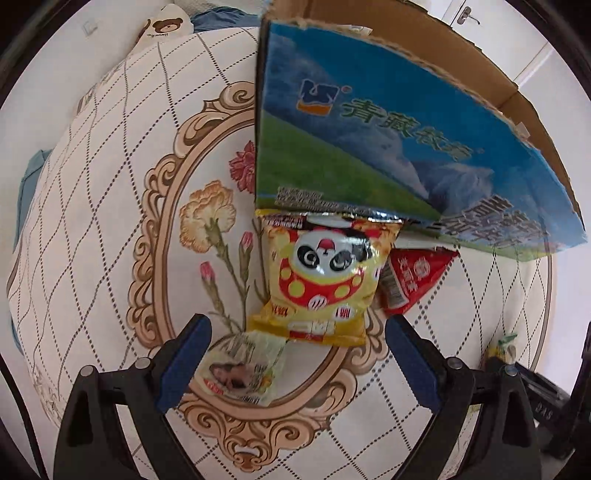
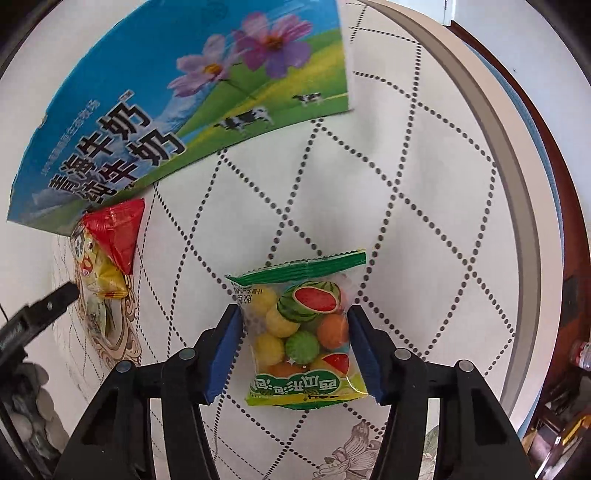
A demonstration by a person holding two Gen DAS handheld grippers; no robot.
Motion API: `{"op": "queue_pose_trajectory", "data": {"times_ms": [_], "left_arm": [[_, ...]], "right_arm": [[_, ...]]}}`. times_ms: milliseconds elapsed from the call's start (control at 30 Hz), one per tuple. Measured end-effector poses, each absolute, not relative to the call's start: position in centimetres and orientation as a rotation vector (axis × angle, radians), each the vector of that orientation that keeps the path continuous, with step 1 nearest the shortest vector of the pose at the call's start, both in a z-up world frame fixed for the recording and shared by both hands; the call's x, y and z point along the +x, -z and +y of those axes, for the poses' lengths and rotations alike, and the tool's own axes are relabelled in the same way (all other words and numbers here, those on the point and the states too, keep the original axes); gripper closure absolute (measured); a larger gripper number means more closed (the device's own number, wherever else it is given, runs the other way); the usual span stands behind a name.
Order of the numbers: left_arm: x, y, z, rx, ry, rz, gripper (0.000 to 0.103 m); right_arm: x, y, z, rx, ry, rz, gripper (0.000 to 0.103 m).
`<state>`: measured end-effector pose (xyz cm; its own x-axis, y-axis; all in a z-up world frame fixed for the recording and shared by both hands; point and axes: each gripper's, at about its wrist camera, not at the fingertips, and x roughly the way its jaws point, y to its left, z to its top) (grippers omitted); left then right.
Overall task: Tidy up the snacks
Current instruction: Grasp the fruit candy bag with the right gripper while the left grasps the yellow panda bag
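Note:
My left gripper [image 1: 297, 325] hangs open over the tablecloth. A yellow panda snack bag [image 1: 321, 280] lies just beyond its fingertips, and a pale snack packet [image 1: 240, 369] lies by its left finger, untouched. A red triangular packet [image 1: 413, 280] is tucked against the blue milk carton box [image 1: 369, 129]. In the right wrist view, my right gripper [image 2: 293, 314] points down onto a watermelon gum bag [image 2: 303, 332]. Its blue pads touch both sides of this bag, which lies flat on the cloth. The box [image 2: 184, 110], red packet [image 2: 118, 229] and panda bag [image 2: 99, 273] show at upper left.
A quilted cloth with a flower medallion [image 1: 192, 221] covers the round table, whose rim [image 2: 517, 206] curves along the right. A bear-print cushion [image 1: 162, 29] lies beyond the far edge. The left gripper's finger [image 2: 55, 302] shows at the left of the right wrist view.

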<state>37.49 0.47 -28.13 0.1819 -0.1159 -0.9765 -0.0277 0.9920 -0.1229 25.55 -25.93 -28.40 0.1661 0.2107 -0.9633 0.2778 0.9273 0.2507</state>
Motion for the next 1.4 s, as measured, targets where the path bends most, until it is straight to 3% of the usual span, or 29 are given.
{"op": "queue_pose_trajectory", "data": {"times_ms": [167,200,233,267,367,467,600,933,1200,1400], "left_arm": [[39.1,29.8,-0.9,-0.081,0.085,1.379,0.009],[39.0,29.8,-1.0,-0.076,0.085,1.364,0.013],[38.9,29.9,-1.1,-0.076,0.090,1.362,0.032],[38.8,30.0,-1.2,-0.082,0.099,1.367,0.042],[38.6,30.1,-1.8,-0.055,0.108,1.376,0.046],[37.3,29.9,-2.1,-0.045,0.111,1.397,0.047],[33.8,30.3,-2.1,-0.069,0.135,1.463,0.048],[26.5,32.6,-4.3,-0.108,0.199,1.589,0.047],[27.8,35.7,-6.4,-0.100,0.188,1.615,0.047],[28.7,34.4,-5.3,-0.111,0.184,1.584,0.052]], "right_arm": [[25.2,28.3,-24.4,0.395,0.013,1.455,0.038],[25.2,28.3,-24.2,0.388,0.010,1.456,0.038],[25.0,28.1,-24.1,0.382,0.012,1.456,0.038],[24.8,28.1,-24.0,0.378,0.012,1.456,0.037],[24.4,28.2,-23.6,0.365,0.011,1.467,0.037],[24.0,28.8,-23.1,0.361,0.019,1.469,0.038],[24.0,29.2,-21.4,0.304,0.019,1.470,0.046],[20.6,29.6,-16.6,0.230,-0.082,1.503,0.046],[20.2,31.0,-14.8,0.189,-0.076,1.533,0.046],[19.9,31.3,-13.9,0.173,-0.070,1.515,0.047]]}}
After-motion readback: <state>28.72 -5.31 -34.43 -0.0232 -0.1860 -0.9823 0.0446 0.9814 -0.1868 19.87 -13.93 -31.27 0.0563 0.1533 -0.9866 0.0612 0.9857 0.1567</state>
